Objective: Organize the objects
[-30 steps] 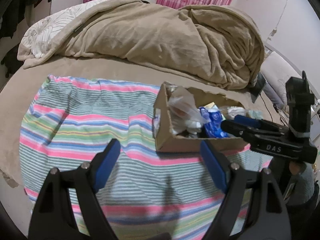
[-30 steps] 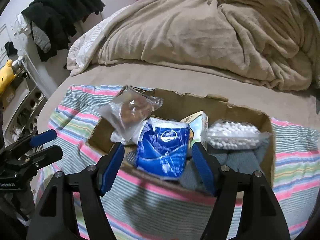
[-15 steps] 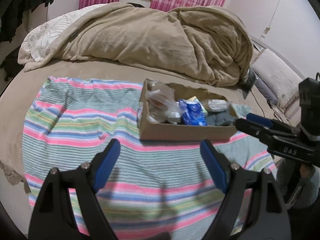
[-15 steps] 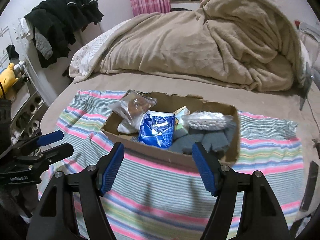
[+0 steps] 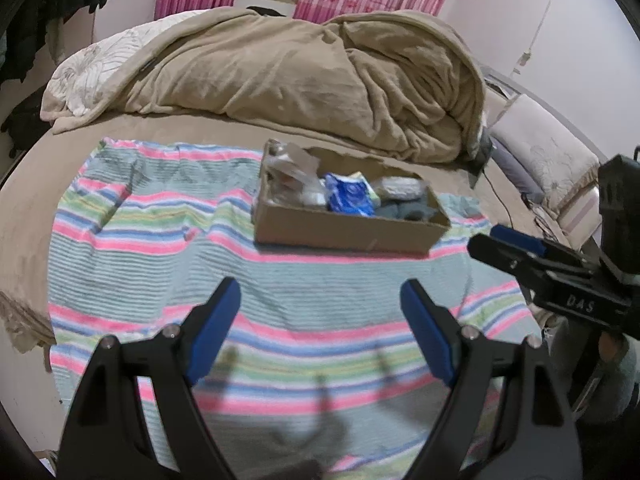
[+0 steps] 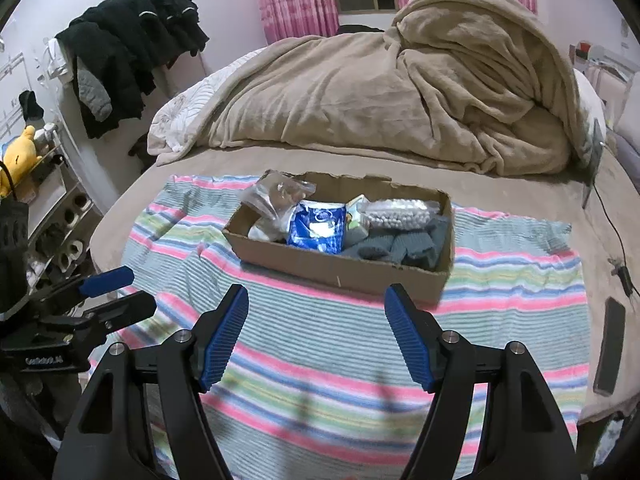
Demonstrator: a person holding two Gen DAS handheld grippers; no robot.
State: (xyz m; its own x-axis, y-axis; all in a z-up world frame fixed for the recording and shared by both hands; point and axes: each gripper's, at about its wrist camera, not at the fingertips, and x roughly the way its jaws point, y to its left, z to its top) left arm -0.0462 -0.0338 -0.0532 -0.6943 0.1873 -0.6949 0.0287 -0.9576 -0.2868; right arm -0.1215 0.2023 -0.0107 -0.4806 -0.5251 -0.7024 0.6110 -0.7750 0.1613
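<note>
A cardboard box point(image 5: 344, 234) point(image 6: 340, 270) sits on a striped towel point(image 5: 160, 248) point(image 6: 320, 340) on the bed. In it lie a clear plastic bag point(image 6: 276, 196), a blue packet point(image 6: 318, 228) point(image 5: 350, 198), a bag of white beads point(image 6: 396, 212) and grey knitted cloth point(image 6: 404, 244). My left gripper point(image 5: 320, 312) is open and empty, well short of the box. My right gripper point(image 6: 316, 316) is open and empty, just short of the box's near wall. Each gripper shows in the other's view: the right one point(image 5: 516, 244) and the left one point(image 6: 116, 292).
A heaped beige blanket point(image 5: 304, 80) point(image 6: 400, 96) fills the far side of the bed. A black phone point(image 6: 610, 344) and a cable point(image 6: 612, 236) lie at the right edge. Dark clothes point(image 6: 124, 52) hang at the left, above a shelf with a yellow toy point(image 6: 18, 156).
Both grippers have pulled back from the box, which now looks smaller and farther off. Both stay open and empty. The box contents have not moved.
</note>
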